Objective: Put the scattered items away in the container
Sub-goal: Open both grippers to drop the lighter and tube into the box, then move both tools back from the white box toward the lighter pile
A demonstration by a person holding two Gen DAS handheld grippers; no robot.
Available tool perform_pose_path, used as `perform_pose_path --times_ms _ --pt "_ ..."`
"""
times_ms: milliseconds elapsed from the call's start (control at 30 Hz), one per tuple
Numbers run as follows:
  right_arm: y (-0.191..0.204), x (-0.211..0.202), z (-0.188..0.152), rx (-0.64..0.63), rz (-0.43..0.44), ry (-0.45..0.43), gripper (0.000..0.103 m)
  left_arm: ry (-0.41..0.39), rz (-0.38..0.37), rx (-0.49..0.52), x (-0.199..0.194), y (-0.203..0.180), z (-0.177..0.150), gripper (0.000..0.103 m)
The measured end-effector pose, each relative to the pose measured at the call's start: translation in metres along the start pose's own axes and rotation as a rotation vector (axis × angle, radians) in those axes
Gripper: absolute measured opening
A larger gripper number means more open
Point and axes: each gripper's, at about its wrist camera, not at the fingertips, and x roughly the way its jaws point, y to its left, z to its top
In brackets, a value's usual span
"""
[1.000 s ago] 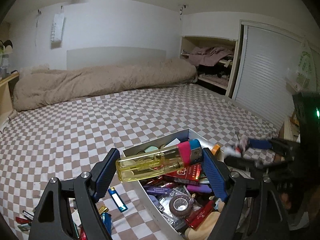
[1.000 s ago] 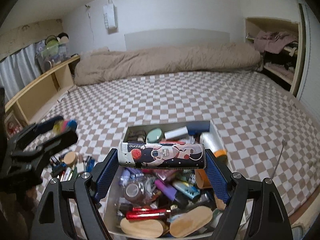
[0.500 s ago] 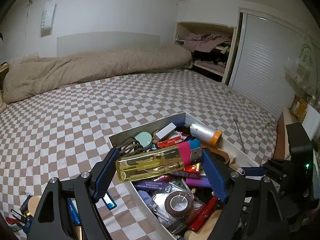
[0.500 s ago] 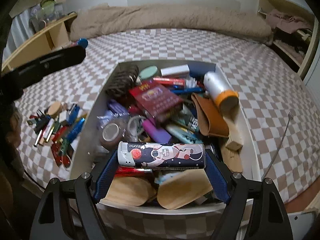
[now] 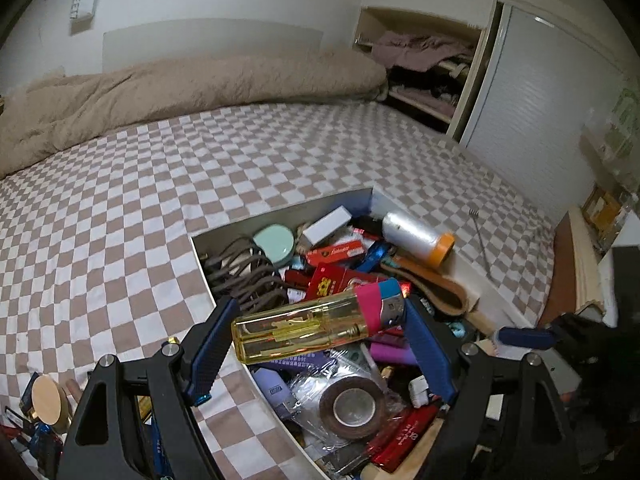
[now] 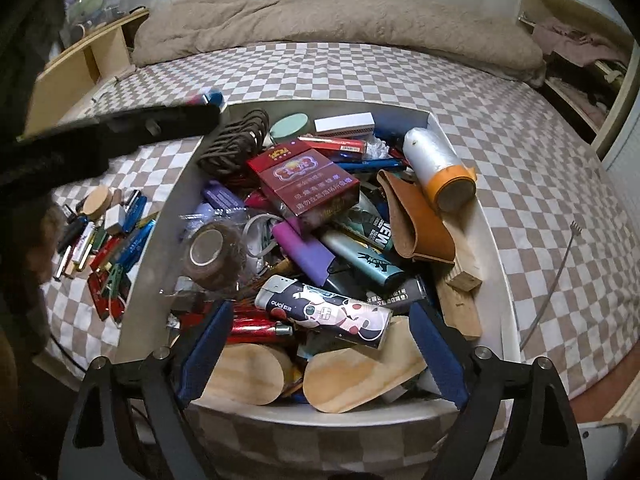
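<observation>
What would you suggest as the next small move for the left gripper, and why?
Probably open the left gripper to drop the yellow lighter. It is clamped crosswise between the fingers, above the box and its pile, so it should land inside. The right gripper is open; the astronaut lighter already lies in the box.

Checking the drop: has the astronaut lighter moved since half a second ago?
Yes. The astronaut lighter has left the right gripper, whose jaws now stand open, and lies tilted in the box.
</observation>
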Motion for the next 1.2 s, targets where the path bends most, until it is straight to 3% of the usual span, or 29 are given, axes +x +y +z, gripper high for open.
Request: perform_pose_path --times_ms 233,367,600,733,867,1200 --pt "-0.009 -0.006 0.002 0.053 0.011 -0.008 0.09 0.131 0.003 -0.019 0.029 0.004 -0.003 0.082" --pt "-0.009 -0.005 0.002 0.066 0.022 -0.006 0.09 0.168 0.006 -0.01 0.035 0.002 -0.009 0.082" --pt "-0.006 -0.006 0.003 0.051 0.031 -0.007 0.09 0.171 0.009 0.009 0.038 -0.002 -0.006 0.082" --pt "-0.006 -0.006 0.004 0.052 0.034 -0.005 0.09 0.212 -0.008 0.036 0.045 -0.006 -0.005 0.082" --pt "-0.007 -0.004 0.004 0.056 0.032 -0.003 0.09 0.212 0.006 0.024 0.043 -0.004 -0.005 0.099" --pt "-0.008 -0.005 0.002 0.083 0.041 0.006 0.09 0.195 0.026 0.033 0.034 -0.002 -0.005 0.099"
